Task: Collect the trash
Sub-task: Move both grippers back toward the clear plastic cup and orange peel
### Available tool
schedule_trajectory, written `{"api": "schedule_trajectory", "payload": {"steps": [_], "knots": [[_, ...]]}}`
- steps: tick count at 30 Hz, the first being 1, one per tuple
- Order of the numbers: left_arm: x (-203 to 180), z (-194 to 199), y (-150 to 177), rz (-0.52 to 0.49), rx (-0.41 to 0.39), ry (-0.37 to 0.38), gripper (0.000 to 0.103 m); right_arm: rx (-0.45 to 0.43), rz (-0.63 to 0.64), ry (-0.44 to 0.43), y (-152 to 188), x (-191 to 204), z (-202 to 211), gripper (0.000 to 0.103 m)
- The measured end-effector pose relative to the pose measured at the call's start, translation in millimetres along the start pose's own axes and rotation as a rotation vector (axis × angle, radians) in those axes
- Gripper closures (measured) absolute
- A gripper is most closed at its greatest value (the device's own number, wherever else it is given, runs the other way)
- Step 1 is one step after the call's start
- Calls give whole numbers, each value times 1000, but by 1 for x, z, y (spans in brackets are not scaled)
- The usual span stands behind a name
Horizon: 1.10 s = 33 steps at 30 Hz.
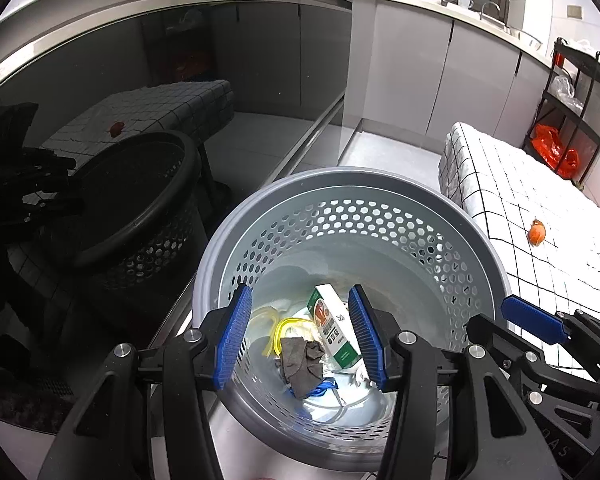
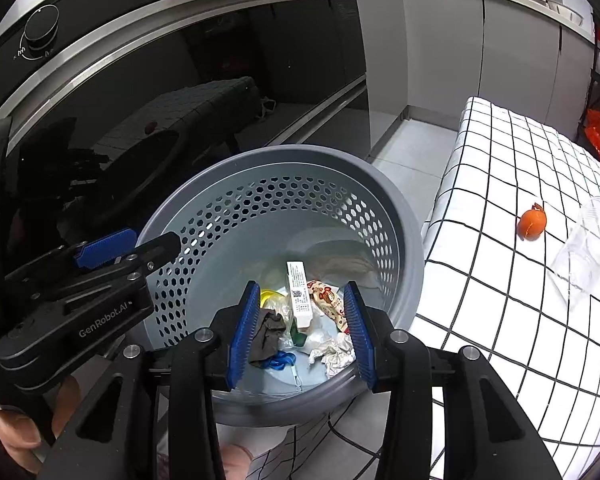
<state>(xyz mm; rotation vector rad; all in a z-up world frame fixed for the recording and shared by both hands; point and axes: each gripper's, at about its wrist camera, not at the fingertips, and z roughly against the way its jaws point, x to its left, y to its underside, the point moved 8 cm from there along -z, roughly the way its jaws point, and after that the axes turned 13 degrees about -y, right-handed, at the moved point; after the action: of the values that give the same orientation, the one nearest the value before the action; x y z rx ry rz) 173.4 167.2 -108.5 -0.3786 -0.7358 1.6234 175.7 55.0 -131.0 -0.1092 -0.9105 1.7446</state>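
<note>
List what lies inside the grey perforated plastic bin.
Grey perforated plastic bin: white-green carton, dark grey rag, crumpled white paper, yellow tubing. Anything beneath them is covered.

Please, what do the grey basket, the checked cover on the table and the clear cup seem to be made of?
Grey basket: likely matte moulded plastic; smooth rim, regular hexagonal holes.
Checked cover: probably woven cloth, white with black lines; it drapes and folds at the edge.
Clear cup: seemingly thin transparent plastic, glossy; the grid shows through it. Glass cannot be excluded.
</note>
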Motion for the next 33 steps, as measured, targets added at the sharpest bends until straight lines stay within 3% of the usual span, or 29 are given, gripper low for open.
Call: {"api": "schedule_trajectory", "payload": {"steps": [9, 15, 21, 33], "knots": [[-2, 5, -1, 1, -11, 8, 53, -15, -10, 13, 3, -5, 10, 61], [-11, 12, -4, -4, -30, 17, 47, -39, -37, 43, 11, -17, 27, 56], [-28, 22, -5, -21, -49, 46, 47, -74, -115, 122, 31, -49, 58, 54], [-77, 51, -5, -82, -110, 110, 37, -174, -234, 311, 51, -106, 119, 45]]}}
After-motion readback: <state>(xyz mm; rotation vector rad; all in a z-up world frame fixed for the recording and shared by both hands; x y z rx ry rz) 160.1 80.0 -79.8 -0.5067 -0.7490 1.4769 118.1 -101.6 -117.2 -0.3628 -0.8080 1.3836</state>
